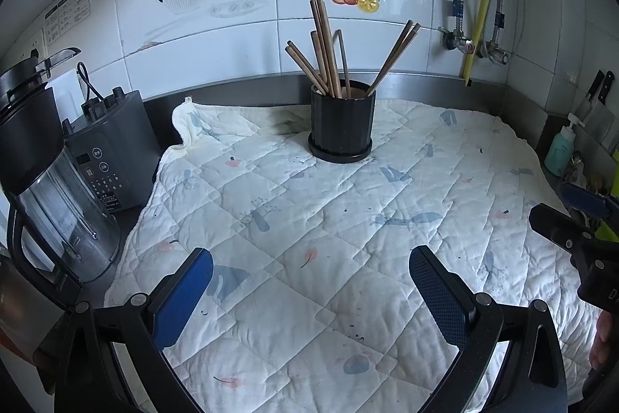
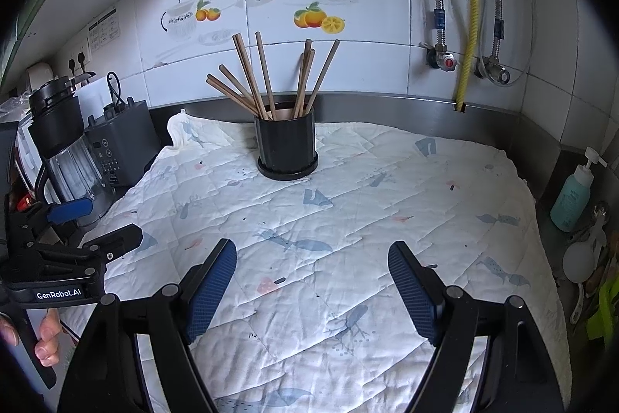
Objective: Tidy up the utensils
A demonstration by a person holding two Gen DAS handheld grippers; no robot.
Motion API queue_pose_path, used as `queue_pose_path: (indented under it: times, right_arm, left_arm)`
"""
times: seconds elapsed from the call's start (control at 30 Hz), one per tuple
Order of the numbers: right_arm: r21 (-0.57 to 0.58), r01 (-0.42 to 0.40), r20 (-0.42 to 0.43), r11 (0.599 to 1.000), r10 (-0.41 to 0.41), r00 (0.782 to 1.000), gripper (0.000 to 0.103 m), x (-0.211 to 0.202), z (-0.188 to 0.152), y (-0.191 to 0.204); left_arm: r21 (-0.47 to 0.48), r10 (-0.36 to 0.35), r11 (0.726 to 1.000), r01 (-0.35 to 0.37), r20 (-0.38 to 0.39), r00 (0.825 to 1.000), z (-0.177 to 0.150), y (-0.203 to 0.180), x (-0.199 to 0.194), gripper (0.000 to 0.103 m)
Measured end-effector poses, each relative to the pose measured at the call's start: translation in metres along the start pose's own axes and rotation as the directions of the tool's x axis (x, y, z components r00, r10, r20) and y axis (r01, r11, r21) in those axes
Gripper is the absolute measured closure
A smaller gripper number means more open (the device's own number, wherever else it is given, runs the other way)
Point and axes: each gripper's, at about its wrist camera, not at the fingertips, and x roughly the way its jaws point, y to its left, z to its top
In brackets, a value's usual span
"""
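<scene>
A black ribbed holder (image 1: 342, 120) stands on its saucer at the back of a white quilted cloth (image 1: 309, 219). Several brown wooden chopsticks (image 1: 329, 60) stand in it, fanned left and right. It shows in the right wrist view too (image 2: 286, 146), with the chopsticks (image 2: 267, 80). My left gripper (image 1: 310, 264) is open and empty, low over the near cloth. My right gripper (image 2: 312, 258) is open and empty, also over the near cloth. Each gripper appears at the edge of the other's view: the right one (image 1: 576, 215) and the left one (image 2: 104, 223). No loose utensils lie on the cloth.
A blender jug (image 1: 58, 204) and its grey base (image 1: 112, 149) stand at the left edge. A teal soap pump bottle (image 2: 572, 196) and ladles (image 2: 580, 258) sit at the right. Pipes and valves (image 2: 448, 60) run down the tiled back wall. Knives (image 1: 599, 91) hang at the right.
</scene>
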Motion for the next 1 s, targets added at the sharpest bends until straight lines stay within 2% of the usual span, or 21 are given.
queue_pose_path:
  times: [1.0]
  right_arm:
    - [0.005, -0.009, -0.010, 1.000, 0.009, 1.000, 0.015, 0.0001, -0.0037, -0.0036]
  left_arm:
    - [0.012, -0.014, 1.000, 0.014, 0.002, 1.000, -0.0007, -0.0053, -0.0009, 0.000]
